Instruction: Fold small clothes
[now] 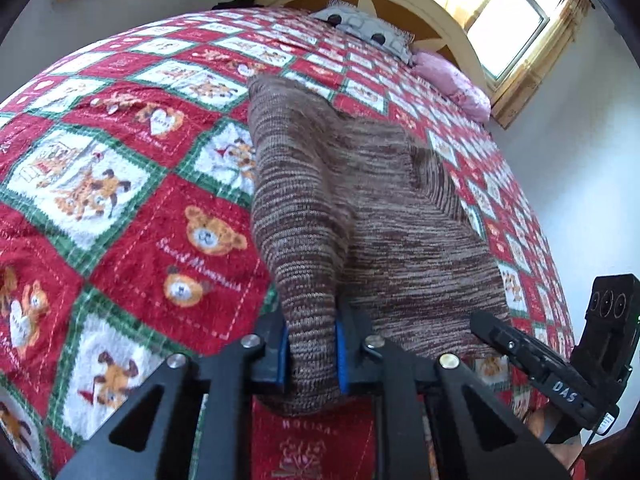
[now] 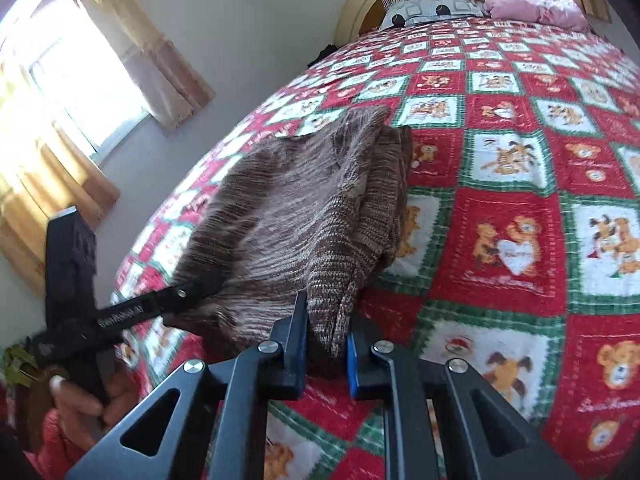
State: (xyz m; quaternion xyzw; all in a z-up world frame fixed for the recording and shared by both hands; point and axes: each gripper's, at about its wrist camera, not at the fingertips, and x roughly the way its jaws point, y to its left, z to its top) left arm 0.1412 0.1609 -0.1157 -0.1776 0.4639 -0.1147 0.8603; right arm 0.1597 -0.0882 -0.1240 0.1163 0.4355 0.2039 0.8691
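Left gripper [image 1: 311, 354] and right gripper [image 2: 327, 346] jaws each clamped on sweater [image 1: 360, 200] hem near bed [image 1: 120, 184] foot edge, probably lifting it to fold.

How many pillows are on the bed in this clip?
2. A white patterned pillow lies against the headboard, and a pink pillow lies beside it, nearer the window side. Others may be hidden beyond the frame.

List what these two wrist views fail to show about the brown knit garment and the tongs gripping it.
- Brown knit garment: its type; bunched folds hide its shape in both views.
- Its near hem, left wrist view: hidden behind the left tongs.
- Right tongs: how much fabric they pinch; the pads cover it.
- Lettering on the left tongs, right wrist view: blurred.
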